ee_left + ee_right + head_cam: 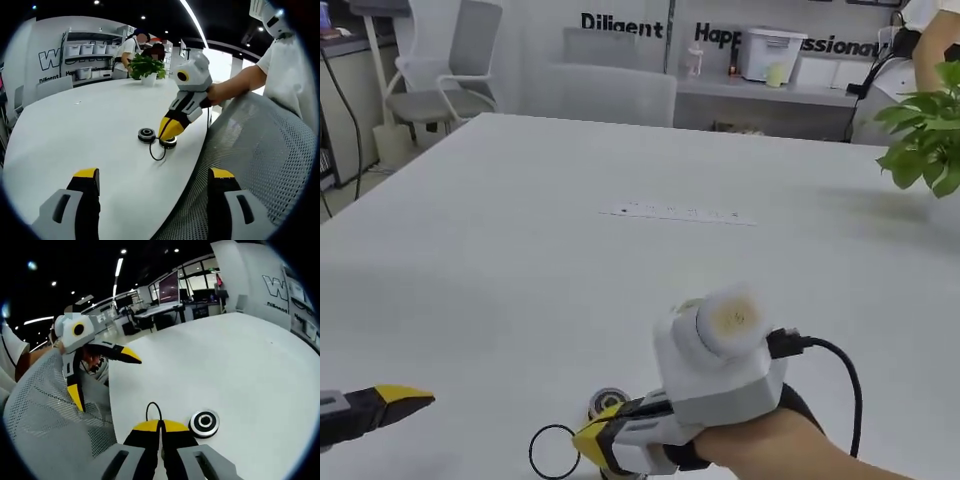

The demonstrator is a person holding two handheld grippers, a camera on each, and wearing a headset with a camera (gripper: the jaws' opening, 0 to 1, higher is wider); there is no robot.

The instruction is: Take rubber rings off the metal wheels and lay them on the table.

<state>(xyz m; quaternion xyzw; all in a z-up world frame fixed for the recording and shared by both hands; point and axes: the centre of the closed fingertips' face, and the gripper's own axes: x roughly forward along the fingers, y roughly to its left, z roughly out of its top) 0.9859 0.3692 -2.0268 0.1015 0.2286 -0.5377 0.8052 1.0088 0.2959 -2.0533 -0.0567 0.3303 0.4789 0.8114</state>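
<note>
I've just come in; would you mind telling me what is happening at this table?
A person at a white table works with a gripper in each hand. The right gripper is shut on a thin black rubber ring, whose loop sticks out past its tips, next to a metal wheel lying on the table. The left gripper is open and holds nothing, off to one side.

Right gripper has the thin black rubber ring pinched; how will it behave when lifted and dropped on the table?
Probably floppy: the rubber ring is a thin loop curving out of the shut jaws of the right gripper, so expect sag. Likely very light; it may cling to a pad on release. It should flop flat rather than roll.
</note>
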